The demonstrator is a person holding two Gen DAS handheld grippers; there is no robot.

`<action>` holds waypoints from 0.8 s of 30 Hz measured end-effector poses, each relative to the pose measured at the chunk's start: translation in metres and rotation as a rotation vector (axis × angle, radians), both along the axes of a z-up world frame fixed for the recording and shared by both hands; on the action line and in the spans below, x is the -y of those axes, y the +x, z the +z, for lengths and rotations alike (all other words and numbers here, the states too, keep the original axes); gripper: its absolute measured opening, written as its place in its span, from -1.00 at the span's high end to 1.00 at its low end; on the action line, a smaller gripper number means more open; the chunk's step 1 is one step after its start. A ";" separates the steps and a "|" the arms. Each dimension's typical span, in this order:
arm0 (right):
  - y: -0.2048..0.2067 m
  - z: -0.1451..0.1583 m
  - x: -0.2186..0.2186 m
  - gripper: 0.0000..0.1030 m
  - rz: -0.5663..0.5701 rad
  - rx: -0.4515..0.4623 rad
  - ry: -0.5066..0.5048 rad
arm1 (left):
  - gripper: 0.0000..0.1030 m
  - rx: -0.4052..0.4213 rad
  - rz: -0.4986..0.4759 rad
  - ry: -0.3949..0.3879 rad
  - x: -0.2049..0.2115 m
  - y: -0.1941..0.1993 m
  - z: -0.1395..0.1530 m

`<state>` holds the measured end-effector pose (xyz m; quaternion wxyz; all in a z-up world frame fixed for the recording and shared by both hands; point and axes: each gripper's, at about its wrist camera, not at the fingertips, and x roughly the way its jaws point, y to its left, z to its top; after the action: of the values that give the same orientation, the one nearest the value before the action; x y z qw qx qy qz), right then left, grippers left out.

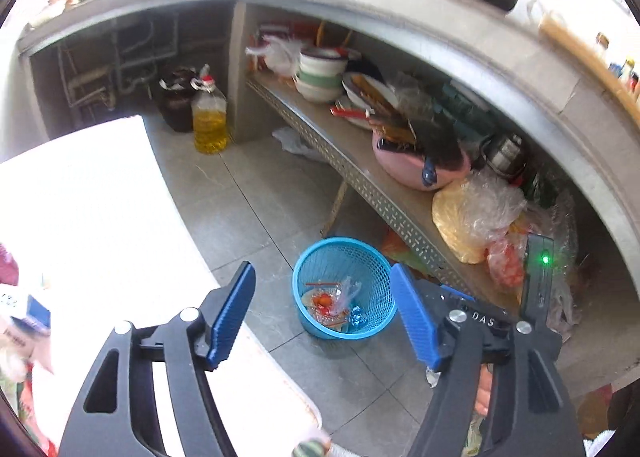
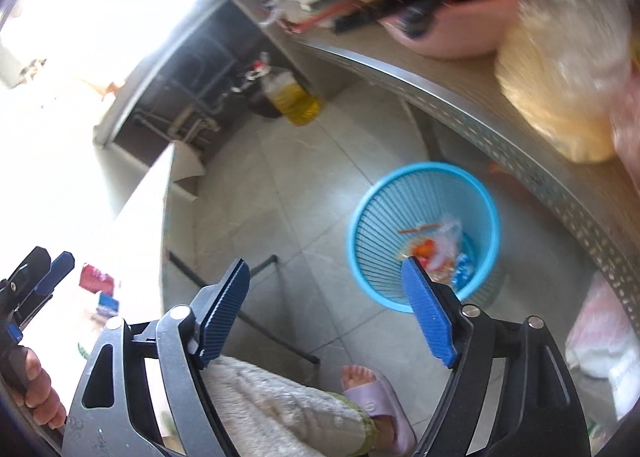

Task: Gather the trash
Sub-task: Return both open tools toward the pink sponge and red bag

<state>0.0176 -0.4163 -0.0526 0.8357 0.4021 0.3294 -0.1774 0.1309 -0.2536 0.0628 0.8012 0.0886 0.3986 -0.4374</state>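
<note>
In the left wrist view the near left is washed out by glare, so the white surface (image 1: 100, 217) shows no detail and the packets at its left edge are cut off and cannot be made out. The blue mesh basket (image 1: 344, 289) is seen on the tiled floor (image 1: 256, 193), just under the front edge of the perforated metal shelf (image 1: 360, 173); clear plastic wrappers and something orange (image 1: 326, 303) lie at its bottom. Only this view shows the stacked bowls (image 1: 320, 77) and the dark pots on the upper ledge; a pink basin (image 1: 416, 165) and a bagged yellow lump (image 1: 464, 217) rest on the shelf, and a bottle of yellow oil (image 1: 209, 119) stands far left. The left gripper (image 1: 324, 317) is held with its jaws wide and nothing between them; no earlier frame bears on them. Part of the right gripper (image 1: 538, 281) is seen at the right, largely hidden. In the right wrist view the shelf contents are smeared by blur and the upper left is blown out. The basket (image 2: 380, 225) appears right of centre, its trash partly hidden behind a blue pad. Only here are a fleecy trouser leg (image 2: 280, 409) and a foot in a lilac slipper (image 2: 376, 397) shown. The right gripper (image 2: 326, 311) is also spread wide and empty.
</note>
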 end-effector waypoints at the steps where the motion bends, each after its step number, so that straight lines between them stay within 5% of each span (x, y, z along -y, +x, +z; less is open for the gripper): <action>1: 0.002 0.005 -0.004 -0.52 0.010 0.007 -0.010 | -0.38 0.011 0.009 -0.007 -0.009 -0.002 0.005; 13: 0.023 0.054 -0.049 -0.68 0.157 0.070 -0.106 | -0.47 0.087 0.181 0.010 -0.129 -0.006 0.026; 24: 0.068 0.086 -0.107 -0.81 0.380 0.103 -0.182 | -0.48 0.051 0.380 0.007 -0.235 0.002 0.011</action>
<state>0.0858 -0.3093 0.0334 0.9026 0.2643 0.3389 -0.0246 0.1333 -0.0186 0.0743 0.8789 0.0257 0.3894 -0.2743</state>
